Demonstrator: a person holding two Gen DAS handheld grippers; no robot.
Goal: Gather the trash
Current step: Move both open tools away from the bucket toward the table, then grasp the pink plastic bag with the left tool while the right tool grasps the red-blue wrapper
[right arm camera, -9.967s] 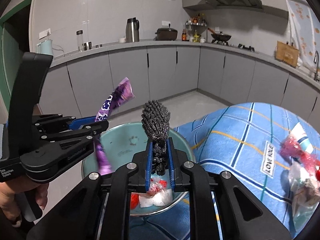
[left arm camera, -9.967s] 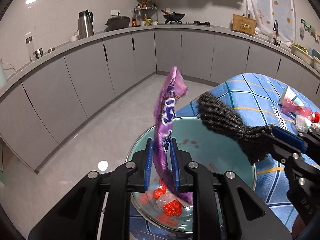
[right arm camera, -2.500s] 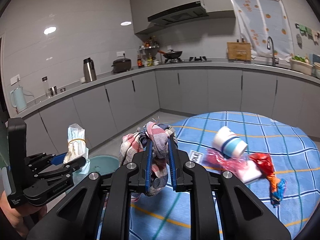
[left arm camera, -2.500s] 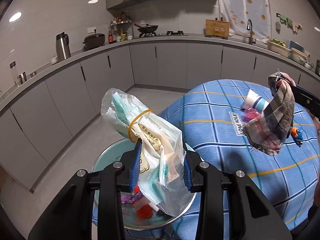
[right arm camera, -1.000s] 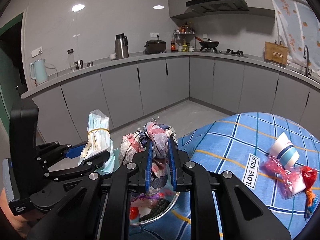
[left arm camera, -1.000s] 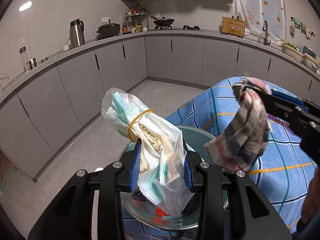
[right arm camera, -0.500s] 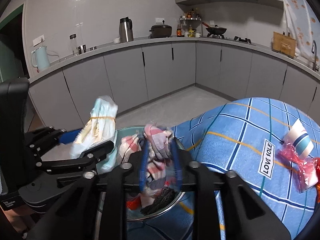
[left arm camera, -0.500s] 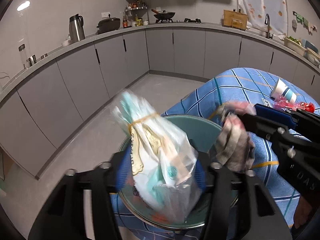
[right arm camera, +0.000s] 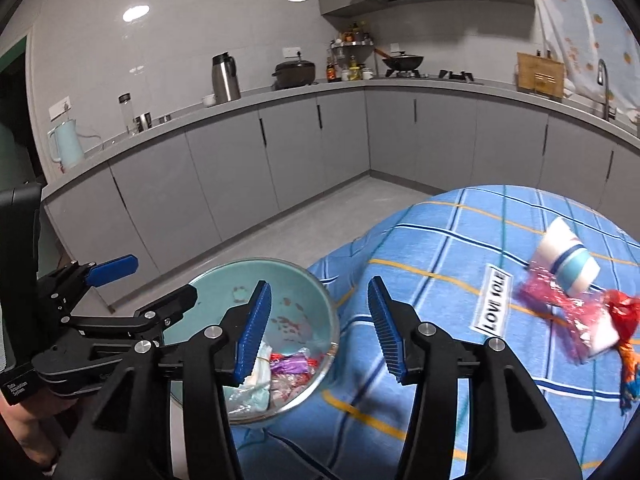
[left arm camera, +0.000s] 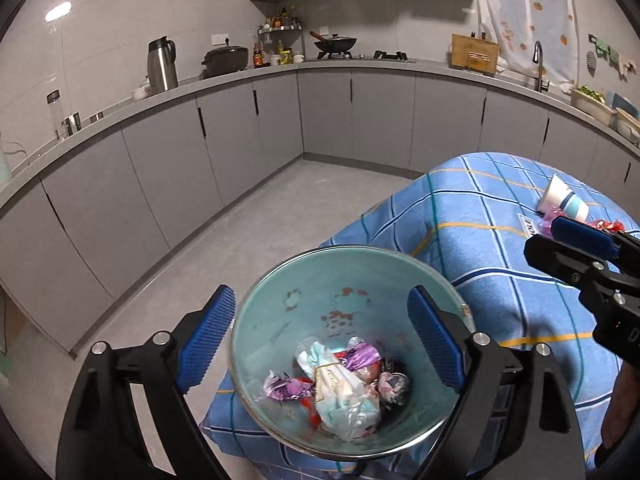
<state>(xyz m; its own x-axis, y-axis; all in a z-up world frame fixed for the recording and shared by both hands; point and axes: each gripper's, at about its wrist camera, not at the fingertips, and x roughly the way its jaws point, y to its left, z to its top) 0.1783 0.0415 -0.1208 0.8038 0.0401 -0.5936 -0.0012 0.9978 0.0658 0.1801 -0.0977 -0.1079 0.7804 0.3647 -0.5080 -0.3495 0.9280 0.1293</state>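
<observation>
Left gripper [left arm camera: 320, 336]: fingers spread wide, nothing between the blue pads [left arm camera: 208, 334]. It points forward and down over the teal bin [left arm camera: 276, 308], one pad at the rim's 9 o'clock, the other at 3 o'clock. In the right wrist view the same gripper [right arm camera: 120, 280] sits at 9 o'clock of the frame, held level, its tips just beside the bin's near-left rim.

Bin contents, left wrist view: clear plastic bag [left arm camera: 344, 396] with a yellow rubber band lies in the bottom, roughly centre. Purple wrapper [left arm camera: 288, 390] at its 9 o'clock, touching. Plaid cloth [left arm camera: 394, 384] bunched at its 3 o'clock, touching. Red scraps show under the bag; cannot tell what they are.

Right gripper [right arm camera: 320, 328]: fingers also wide apart and empty. It points forward over the blue checked tablecloth [right arm camera: 440, 248], the left pad [right arm camera: 254, 332] overlapping the bin's right rim in view, the right pad over cloth. In the left wrist view it [left arm camera: 576, 248] enters from 3 o'clock, level, above the table and to the right of the bin.

On the tablecloth, right wrist view at 3 o'clock: paper cup [right arm camera: 568, 260] on its side, touching a pink wrapper [right arm camera: 560, 300]; a red wrapper [right arm camera: 622, 312] just beside that. All well apart from the bin.
</observation>
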